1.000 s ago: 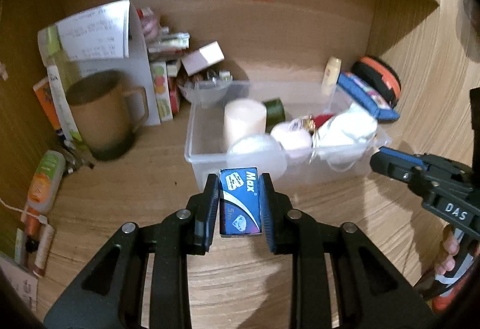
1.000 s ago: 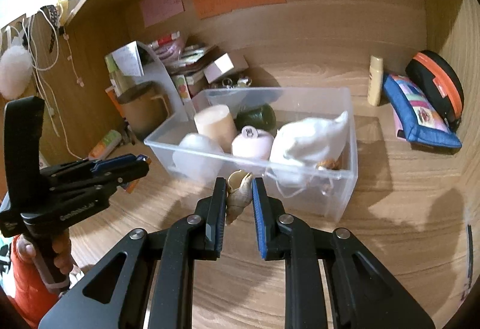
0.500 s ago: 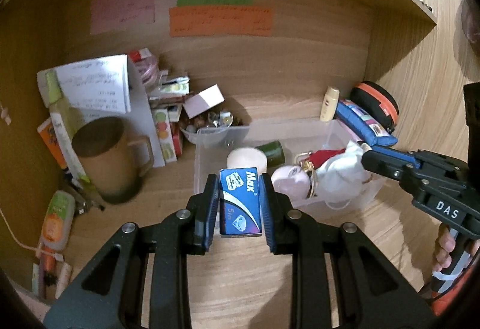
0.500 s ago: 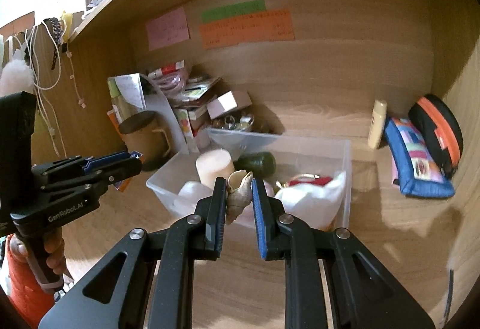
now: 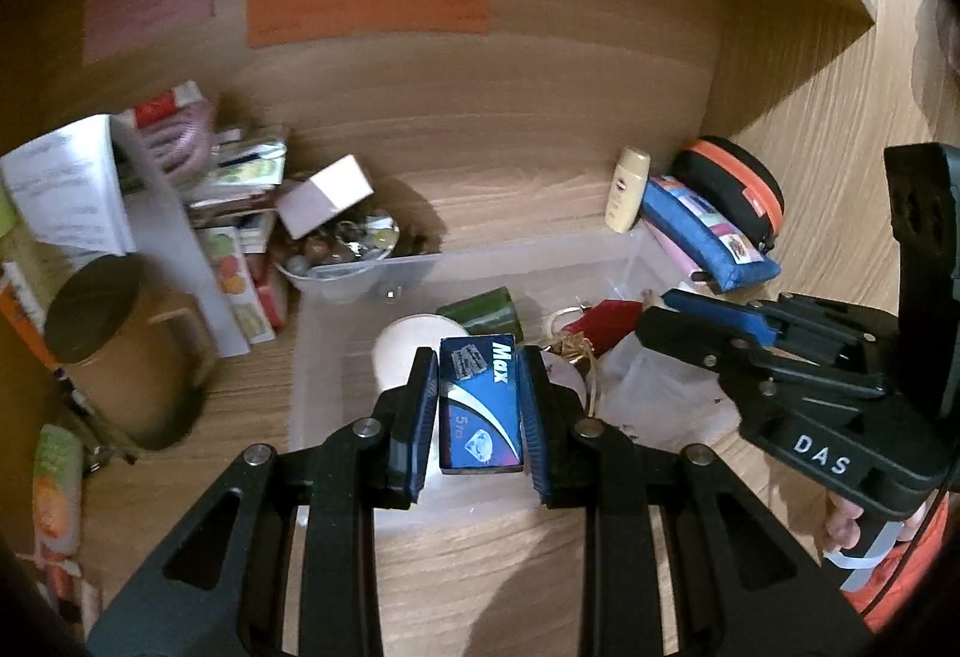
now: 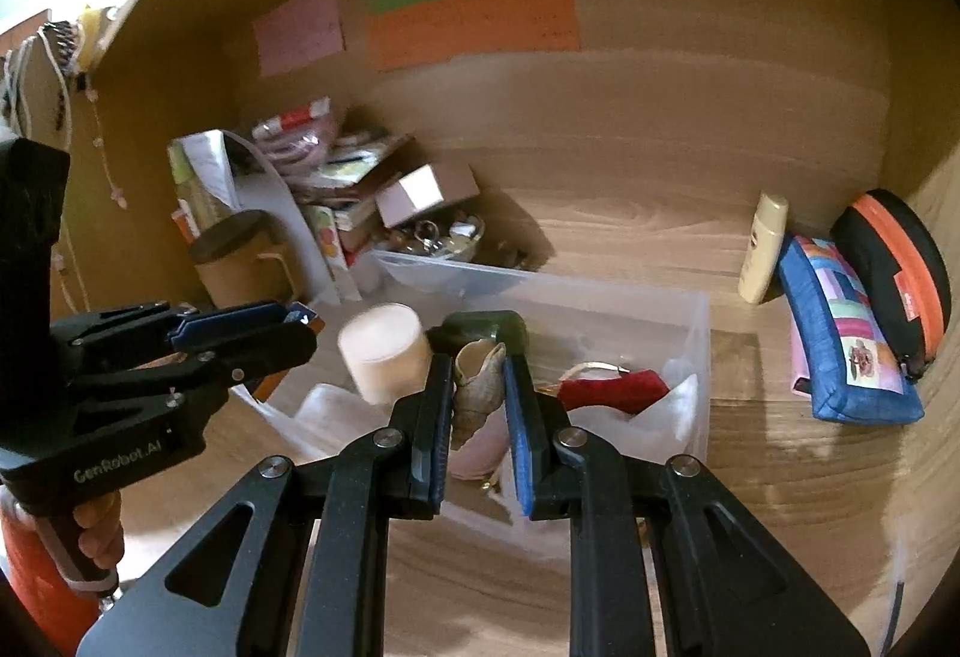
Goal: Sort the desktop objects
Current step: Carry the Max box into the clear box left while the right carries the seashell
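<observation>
- Left gripper (image 5: 479,405) clamped on a small blue box (image 5: 479,405) marked "Max", pads flat against both long sides, held above the near half of the clear bin (image 5: 360,276).
- Right gripper (image 6: 478,393) closed on a pale spiral seashell (image 6: 477,387), pointed end down between the pads, open mouth up; also above the bin (image 6: 699,339), toward its middle.
- Both grippers side by side, near each other but apart, each visible in the other's view.
- In the bin: cream candle (image 6: 384,351), dark green cylinder (image 6: 486,327), red item with gold ring (image 6: 612,387), white crumpled material (image 6: 660,417), something pinkish below the shell, possibly a round ornament; too hidden to name.
- Outside the bin: brown mug (image 5: 114,345) at left, stack of packets and papers (image 5: 228,201) behind it, foil bowl of trinkets (image 5: 342,243) touching the bin's back corner, cream bottle (image 6: 762,249), blue pouch (image 6: 840,333) and black-orange case (image 6: 900,273) at right by the side wall.
- Coloured notes (image 6: 474,21) on the back panel, writing unreadable.
- Step judged: carry phase, both items held, neither set down yet. Destination not evident; could be the bin below or somewhere else on the desk.
- Next move, if the bin is the goal: lower each gripper to a free gap, away from the candle, then ease the jaws apart low so shell and box do not drop or tip.
- Risk: shell rounded and gripped narrowly, liable to twist out; grippers close enough to knock together when lowering.
</observation>
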The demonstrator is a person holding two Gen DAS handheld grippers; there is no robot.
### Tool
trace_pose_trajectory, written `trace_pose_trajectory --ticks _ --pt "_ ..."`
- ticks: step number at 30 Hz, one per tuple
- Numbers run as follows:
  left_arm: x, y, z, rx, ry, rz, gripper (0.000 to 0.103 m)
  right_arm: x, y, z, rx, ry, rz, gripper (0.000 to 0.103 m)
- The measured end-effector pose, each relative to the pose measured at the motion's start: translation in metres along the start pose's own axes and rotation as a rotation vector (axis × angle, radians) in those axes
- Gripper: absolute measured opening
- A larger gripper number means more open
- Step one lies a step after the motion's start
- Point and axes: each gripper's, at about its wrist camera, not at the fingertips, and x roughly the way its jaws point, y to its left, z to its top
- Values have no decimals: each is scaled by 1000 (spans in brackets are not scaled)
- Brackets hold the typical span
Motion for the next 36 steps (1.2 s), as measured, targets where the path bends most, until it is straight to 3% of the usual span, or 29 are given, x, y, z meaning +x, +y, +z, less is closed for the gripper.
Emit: trace_pose_trajectory --ticks 21,32,36 --pt "62 -14 5 89 63 -47 26 43 -24 -4 49 63 -58 16" --pt "68 -11 3 90 79 -51 26 47 -23 -4 44 68 -81 16" --pt "68 -11 2 91 80 -48 26 47 -22 -4 44 68 -68 22"
